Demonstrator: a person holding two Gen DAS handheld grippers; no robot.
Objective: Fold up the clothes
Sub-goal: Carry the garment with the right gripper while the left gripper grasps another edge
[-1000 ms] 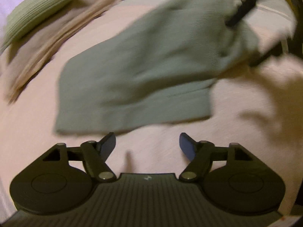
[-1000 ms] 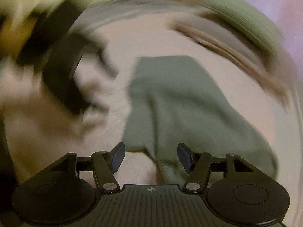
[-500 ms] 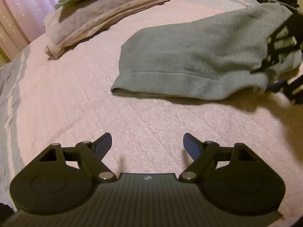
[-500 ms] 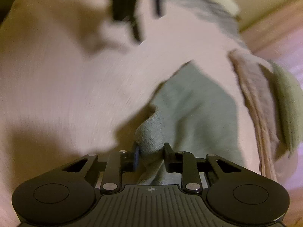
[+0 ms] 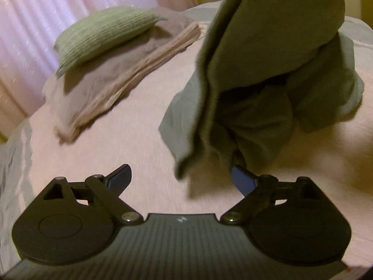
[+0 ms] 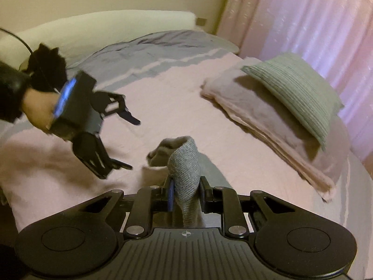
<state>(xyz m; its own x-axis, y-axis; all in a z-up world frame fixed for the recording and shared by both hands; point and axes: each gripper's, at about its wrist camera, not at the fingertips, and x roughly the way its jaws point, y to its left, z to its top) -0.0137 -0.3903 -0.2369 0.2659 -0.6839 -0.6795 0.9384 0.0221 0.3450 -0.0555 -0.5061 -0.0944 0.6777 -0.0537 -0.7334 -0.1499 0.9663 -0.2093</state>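
Right gripper: squeezed tight on a bunched fold of the soft grey-green knitted cloth.
Left gripper: fingers wide apart, holding nothing.
Cloth: hung limp just past the left fingers.
Handling: probably light and floppy; best pinched at a loose hanging corner.
Far: striped green pillow.

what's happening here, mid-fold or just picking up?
Picking up. A person holds a pair of tongs in each hand over a bed. The right tongs are shut on a corner of the grey-green towel, which hangs lifted above the pink cover. The left tongs are open and empty, near the towel's hanging edge. No fold made yet.
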